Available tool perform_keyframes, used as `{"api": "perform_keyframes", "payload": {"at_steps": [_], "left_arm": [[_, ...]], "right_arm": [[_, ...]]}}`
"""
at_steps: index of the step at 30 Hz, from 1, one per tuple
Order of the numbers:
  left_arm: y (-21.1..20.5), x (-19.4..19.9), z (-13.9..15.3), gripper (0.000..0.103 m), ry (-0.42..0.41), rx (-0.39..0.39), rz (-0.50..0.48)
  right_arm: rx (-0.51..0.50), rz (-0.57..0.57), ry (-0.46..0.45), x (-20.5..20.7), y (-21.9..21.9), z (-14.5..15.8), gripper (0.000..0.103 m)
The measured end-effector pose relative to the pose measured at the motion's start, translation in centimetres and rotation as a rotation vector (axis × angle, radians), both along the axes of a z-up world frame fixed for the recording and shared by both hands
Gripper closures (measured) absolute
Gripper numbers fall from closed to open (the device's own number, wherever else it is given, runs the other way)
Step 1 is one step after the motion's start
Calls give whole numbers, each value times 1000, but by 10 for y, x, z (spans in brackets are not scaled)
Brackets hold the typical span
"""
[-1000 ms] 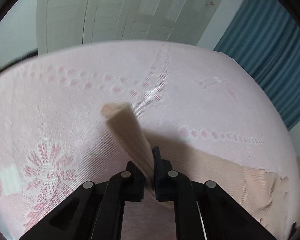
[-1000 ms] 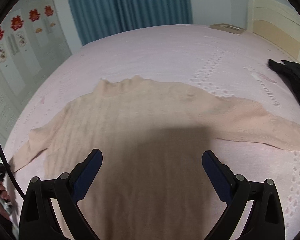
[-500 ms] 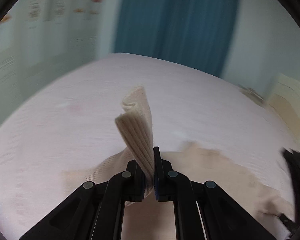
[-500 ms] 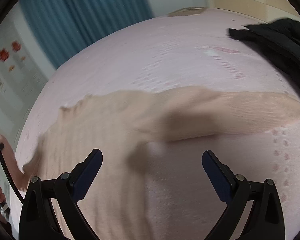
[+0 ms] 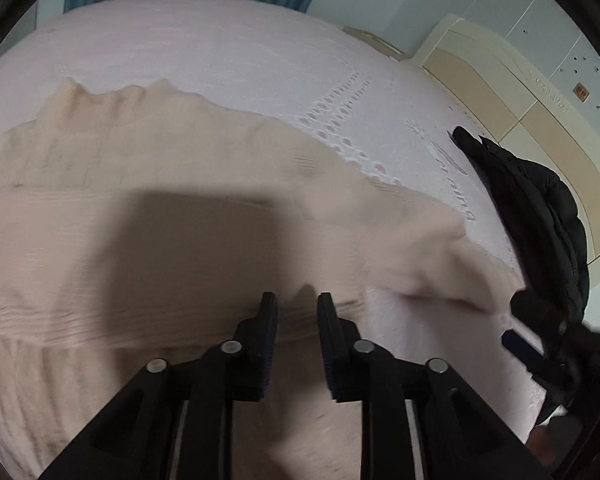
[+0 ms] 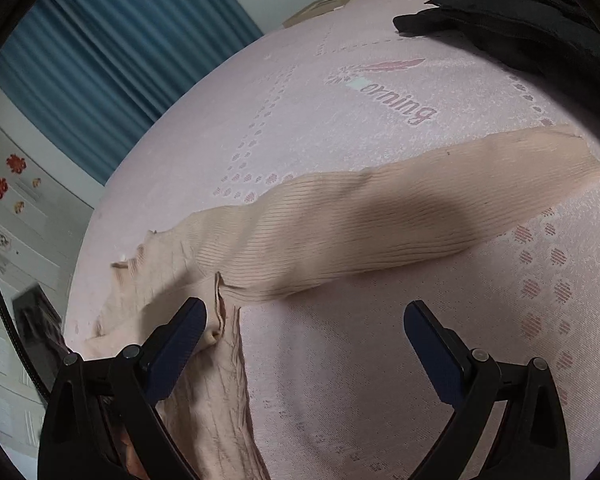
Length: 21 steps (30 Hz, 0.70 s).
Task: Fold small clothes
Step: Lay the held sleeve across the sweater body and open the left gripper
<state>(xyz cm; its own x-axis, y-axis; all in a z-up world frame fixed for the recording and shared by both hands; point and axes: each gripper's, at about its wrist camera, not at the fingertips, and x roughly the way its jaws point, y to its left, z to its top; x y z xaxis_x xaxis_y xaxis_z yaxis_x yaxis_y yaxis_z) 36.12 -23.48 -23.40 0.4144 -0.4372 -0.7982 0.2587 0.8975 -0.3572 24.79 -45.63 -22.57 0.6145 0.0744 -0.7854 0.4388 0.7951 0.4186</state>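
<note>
1. The bed [image 5: 220, 52] fills both views; its pink cover carries rows of dots, a feather figure and printed lettering.
2. A blue curtain [image 6: 112, 64] hangs behind the bed, and a cream and tan headboard [image 5: 512, 92] stands at its far right end in the left wrist view.
3. The beige sweater [image 5: 140, 200] lies on the bed, with its collar toward the curtain. In the left wrist view one sleeve lies folded across the body as a ribbed band. In the right wrist view the other sleeve [image 6: 400, 208] stretches flat across the cover toward the right, apart from the black jacket.
4. A black jacket [image 5: 540, 208] lies bunched near the headboard end, not touching the sweater in the right wrist view.
5. The right gripper [image 6: 304, 320] hangs over the cover just beside the sweater's armpit. Its jaws stand wide apart and hold nothing; the left pad sits beside a fold of the knit.
6. The left gripper [image 5: 296, 312] points down at the folded sleeve. Its jaws are opening, with a narrow gap and no cloth pinched between them.
</note>
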Motion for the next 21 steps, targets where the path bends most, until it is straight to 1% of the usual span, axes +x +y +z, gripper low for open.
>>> {"api": "perform_keyframes", "payload": {"at_steps": [1, 2, 3, 4, 5, 6, 7, 8, 9, 10, 12, 14, 16, 18, 21], "left_arm": [[10, -3, 3, 71, -9, -9, 13], [24, -5, 5, 67, -18, -26, 38], [44, -18, 7, 56, -28, -38, 65], [65, -23, 8, 42, -50, -51, 121], [78, -21, 11, 37, -67, -53, 166], [94, -25, 12, 36, -86, -43, 215], [112, -28, 12, 36, -98, -17, 268], [133, -29, 11, 36, -101, 10, 317], [155, -30, 11, 36, -99, 20, 360], [168, -30, 11, 36, -94, 17, 382], [199, -30, 11, 36, -73, -2, 437], [226, -28, 9, 36, -69, -21, 484], [242, -26, 1, 36, -59, -18, 501], [253, -23, -9, 36, -39, -14, 506], [272, -22, -17, 36, -15, 15, 491]], "right_arm": [[-5, 9, -9, 0, 3, 1, 5], [-12, 18, -18, -1, 1, 3, 6], [-24, 29, -25, -3, 4, 5, 7], [-37, 41, -30, -1, 8, 7, 8], [-49, 59, -32, 1, 14, 8, 12], [-61, 85, -32, 4, 22, 8, 17], [-71, 108, -27, 5, 29, 8, 21], [-80, 128, -24, 6, 35, 8, 28], [-88, 152, -20, 9, 43, 7, 35], [-95, 179, -16, 12, 51, 5, 38], [-98, 217, -11, 16, 63, 1, 49], [-97, 251, -4, 24, 76, -4, 54], [-115, 276, 10, 30, 90, -8, 61], [-162, 306, 33, 38, 106, -13, 63], [-232, 317, 77, 46, 121, -22, 64]]}}
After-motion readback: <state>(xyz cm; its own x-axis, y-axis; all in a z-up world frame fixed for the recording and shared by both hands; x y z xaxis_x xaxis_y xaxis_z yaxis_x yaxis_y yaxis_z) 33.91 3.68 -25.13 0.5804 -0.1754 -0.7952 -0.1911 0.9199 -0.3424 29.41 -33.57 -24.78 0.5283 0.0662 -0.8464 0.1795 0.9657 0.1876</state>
